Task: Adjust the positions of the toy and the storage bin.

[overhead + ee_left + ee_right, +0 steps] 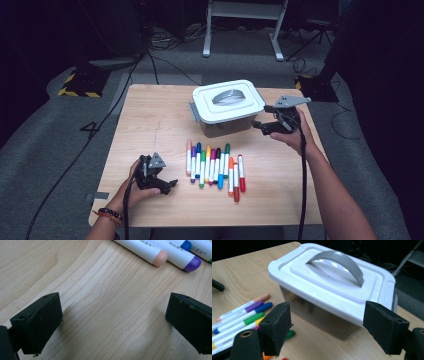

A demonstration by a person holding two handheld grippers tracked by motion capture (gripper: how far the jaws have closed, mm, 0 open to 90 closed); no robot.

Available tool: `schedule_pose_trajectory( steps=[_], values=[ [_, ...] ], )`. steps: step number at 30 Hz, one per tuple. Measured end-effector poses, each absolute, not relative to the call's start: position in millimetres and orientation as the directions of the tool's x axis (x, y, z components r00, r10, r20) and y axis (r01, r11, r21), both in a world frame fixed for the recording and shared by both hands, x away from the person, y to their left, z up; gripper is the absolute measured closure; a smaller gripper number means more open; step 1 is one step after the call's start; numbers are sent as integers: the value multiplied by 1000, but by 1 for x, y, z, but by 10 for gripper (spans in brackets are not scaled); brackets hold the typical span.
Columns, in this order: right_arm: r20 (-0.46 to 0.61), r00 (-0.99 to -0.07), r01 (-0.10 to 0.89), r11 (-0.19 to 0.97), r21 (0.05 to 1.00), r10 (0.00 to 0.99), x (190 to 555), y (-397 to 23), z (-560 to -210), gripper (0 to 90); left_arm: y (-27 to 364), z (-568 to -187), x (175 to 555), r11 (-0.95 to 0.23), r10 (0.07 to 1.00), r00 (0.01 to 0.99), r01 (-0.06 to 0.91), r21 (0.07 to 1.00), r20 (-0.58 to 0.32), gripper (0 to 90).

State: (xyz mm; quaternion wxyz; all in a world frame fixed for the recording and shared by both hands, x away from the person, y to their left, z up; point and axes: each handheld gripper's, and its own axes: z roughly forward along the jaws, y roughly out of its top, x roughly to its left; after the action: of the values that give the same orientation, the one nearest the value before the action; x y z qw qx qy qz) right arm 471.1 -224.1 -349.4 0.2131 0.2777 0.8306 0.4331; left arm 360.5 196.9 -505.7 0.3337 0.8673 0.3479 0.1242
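Right hand-held gripper [258, 125], jaws apart and empty, faces the box [227, 107]; best to centre on the grey handle [337, 261] before clenching.

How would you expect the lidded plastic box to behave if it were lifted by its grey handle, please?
The box looks like thin, stiff plastic, so probably light for its size. The arched handle sits mid-lid, so it should hang fairly level. Whether the side latch is clipped is unclear; if not, the lid may come off alone.
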Motion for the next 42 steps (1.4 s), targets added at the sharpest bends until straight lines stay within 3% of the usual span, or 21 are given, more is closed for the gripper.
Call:
schedule_pose_trajectory(
  steps=[25, 42],
  values=[
    [-152, -778, 263, 536, 802, 610, 543, -181, -335, 203, 211, -506, 332, -520, 710, 704, 538, 664, -14, 13],
    [-207, -807, 240, 626, 742, 554, 579, -153, -354, 219, 220, -506, 310, -490, 743, 669, 563, 666, -19, 13]
  ],
)
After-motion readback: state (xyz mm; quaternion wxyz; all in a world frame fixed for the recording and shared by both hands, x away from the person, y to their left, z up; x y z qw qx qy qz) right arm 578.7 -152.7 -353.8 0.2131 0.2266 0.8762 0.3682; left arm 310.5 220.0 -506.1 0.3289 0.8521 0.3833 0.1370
